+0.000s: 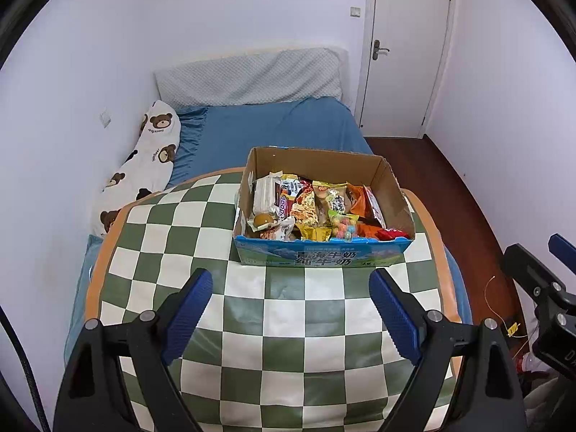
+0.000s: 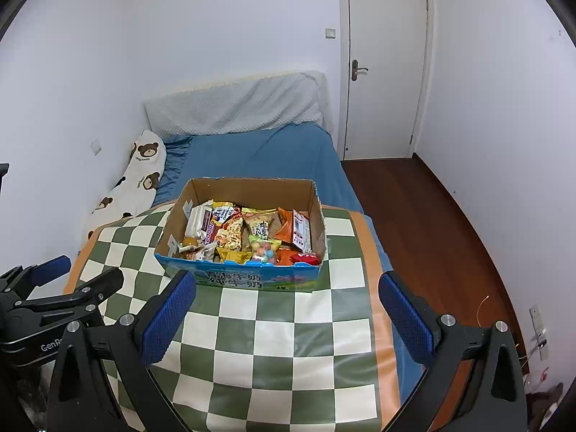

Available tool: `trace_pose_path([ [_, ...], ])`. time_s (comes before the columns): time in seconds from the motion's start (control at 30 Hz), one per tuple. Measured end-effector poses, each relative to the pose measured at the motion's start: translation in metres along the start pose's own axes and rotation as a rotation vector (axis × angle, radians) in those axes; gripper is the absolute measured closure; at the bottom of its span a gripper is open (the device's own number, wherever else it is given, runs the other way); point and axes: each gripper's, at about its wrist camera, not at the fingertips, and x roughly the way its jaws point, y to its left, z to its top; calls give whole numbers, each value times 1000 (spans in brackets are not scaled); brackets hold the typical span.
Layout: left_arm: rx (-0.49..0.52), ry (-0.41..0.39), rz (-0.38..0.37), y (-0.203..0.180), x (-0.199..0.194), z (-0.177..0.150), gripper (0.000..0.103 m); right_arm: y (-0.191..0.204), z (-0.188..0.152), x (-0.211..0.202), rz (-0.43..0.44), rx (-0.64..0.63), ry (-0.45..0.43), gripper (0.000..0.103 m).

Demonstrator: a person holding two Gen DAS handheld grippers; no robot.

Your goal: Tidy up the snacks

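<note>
A cardboard box [image 1: 396,194] [image 2: 318,223] with a blue printed front stands on a green-and-white checkered mat [image 1: 280,324] [image 2: 273,331]. Several snack packets [image 1: 316,208] [image 2: 252,234] fill it: orange, yellow, red and white wrappers. My left gripper [image 1: 289,280] hovers open above the mat, short of the box's front, nothing between its blue pads. My right gripper [image 2: 286,284] is likewise open and holds nothing, just before the box's front wall. The right gripper also shows at the right edge of the left wrist view, and the left gripper at the left edge of the right wrist view.
The mat lies over a bed with a blue sheet [image 1: 259,129] [image 2: 259,158]. A bear-print pillow [image 1: 144,165] [image 2: 133,180] rests along the left wall. A white door [image 1: 403,54] [image 2: 385,64] and dark wooden floor [image 1: 439,187] [image 2: 424,216] are to the right.
</note>
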Motion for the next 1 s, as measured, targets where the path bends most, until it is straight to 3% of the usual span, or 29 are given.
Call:
trace_pose_path([
  [0.1, 7, -1, 7, -2, 5, 2, 3, -1, 1, 0, -11, 1, -16, 0],
  [0.63, -18, 29, 82, 2, 73, 28, 2, -5, 10, 83, -67, 27, 27, 0],
  [1.0, -22, 79, 84, 5, 120, 36, 2, -2, 15, 141, -77, 14, 91, 0],
])
